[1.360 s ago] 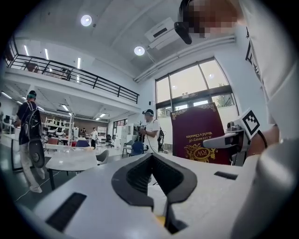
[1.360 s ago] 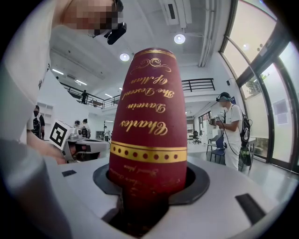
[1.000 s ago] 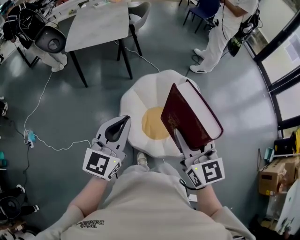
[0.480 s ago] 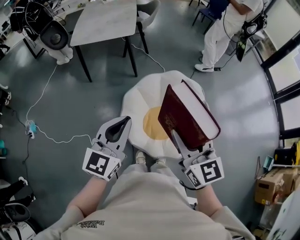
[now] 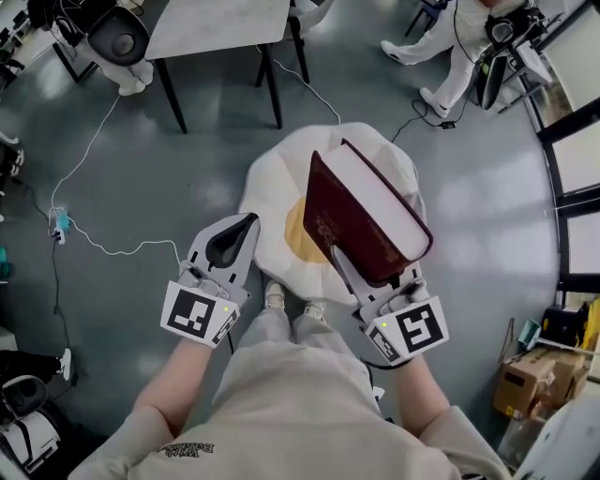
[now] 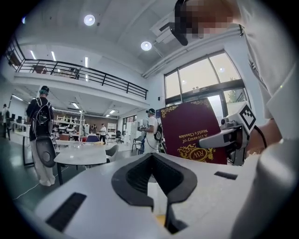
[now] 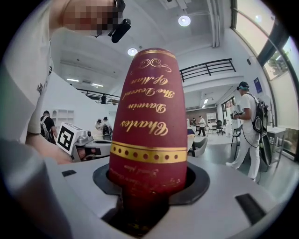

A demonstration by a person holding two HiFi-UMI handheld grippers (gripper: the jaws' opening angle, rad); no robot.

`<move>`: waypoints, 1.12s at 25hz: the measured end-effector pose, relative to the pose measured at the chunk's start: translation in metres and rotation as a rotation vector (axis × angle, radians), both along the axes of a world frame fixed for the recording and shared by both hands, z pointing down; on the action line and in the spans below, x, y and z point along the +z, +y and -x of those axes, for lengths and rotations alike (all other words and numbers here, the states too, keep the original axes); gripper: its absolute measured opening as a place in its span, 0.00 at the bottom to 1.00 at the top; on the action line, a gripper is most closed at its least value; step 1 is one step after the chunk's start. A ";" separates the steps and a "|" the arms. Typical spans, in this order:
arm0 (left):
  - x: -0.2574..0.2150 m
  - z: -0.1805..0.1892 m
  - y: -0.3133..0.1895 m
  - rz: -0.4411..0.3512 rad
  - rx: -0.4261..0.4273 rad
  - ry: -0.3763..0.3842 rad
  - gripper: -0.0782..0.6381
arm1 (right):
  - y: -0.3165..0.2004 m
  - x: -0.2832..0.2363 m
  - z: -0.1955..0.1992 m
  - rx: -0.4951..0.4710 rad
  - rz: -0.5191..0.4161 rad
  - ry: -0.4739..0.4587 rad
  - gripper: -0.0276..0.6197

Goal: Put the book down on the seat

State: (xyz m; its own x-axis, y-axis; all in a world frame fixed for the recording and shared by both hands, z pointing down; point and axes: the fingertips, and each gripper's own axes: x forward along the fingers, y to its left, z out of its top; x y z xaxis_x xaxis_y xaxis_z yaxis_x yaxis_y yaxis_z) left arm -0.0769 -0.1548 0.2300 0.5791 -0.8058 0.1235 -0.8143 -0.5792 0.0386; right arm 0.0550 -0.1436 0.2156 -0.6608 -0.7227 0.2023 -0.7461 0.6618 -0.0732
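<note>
A thick dark red book (image 5: 370, 211) with gold lettering stands tilted on its spine end in my right gripper (image 5: 349, 267), which is shut on its lower edge. The book hangs over the right half of the seat (image 5: 281, 173), a white egg-shaped cushion with a yellow centre (image 5: 298, 234). In the right gripper view the spine (image 7: 147, 121) fills the space between the jaws. My left gripper (image 5: 242, 230) is shut and empty, held over the seat's near left edge. The left gripper view shows the book's cover (image 6: 189, 133) to the right.
A grey table (image 5: 216, 23) with black legs stands beyond the seat, a chair (image 5: 117, 37) at its left. A white cable (image 5: 103, 239) and power strip (image 5: 58, 225) lie on the floor. A person in white (image 5: 450, 37) stands far right. A cardboard box (image 5: 520, 380) sits near right.
The person has stepped closer to the seat, whose near edge now lies at their feet. The book has moved slightly left, further over the cushion. Both grippers keep their state.
</note>
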 end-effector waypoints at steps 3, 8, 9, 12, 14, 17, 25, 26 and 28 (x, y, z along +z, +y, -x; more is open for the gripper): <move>0.019 0.002 -0.010 -0.008 -0.020 0.011 0.12 | -0.015 0.020 0.010 -0.043 0.041 -0.012 0.39; 0.055 0.008 -0.022 -0.019 -0.028 0.061 0.12 | -0.036 0.058 0.030 -0.132 0.163 -0.094 0.39; 0.063 0.010 -0.023 -0.033 -0.023 0.063 0.12 | -0.039 0.067 0.034 -0.145 0.174 -0.092 0.39; 0.090 0.021 -0.022 -0.059 -0.007 0.081 0.12 | -0.039 0.103 0.045 -0.170 0.210 -0.073 0.39; 0.110 0.027 -0.024 -0.059 -0.005 0.085 0.12 | -0.039 0.129 0.053 -0.187 0.243 -0.079 0.39; 0.148 0.031 -0.027 -0.051 -0.006 0.070 0.12 | -0.041 0.176 0.065 -0.223 0.288 -0.075 0.39; 0.290 0.036 -0.030 0.039 -0.029 0.064 0.12 | -0.045 0.343 0.099 -0.302 0.419 -0.025 0.39; 0.310 0.036 -0.031 0.051 -0.028 0.063 0.12 | -0.047 0.365 0.101 -0.303 0.427 -0.013 0.39; 0.349 0.037 -0.037 0.065 -0.022 0.060 0.12 | -0.053 0.411 0.107 -0.300 0.426 0.021 0.39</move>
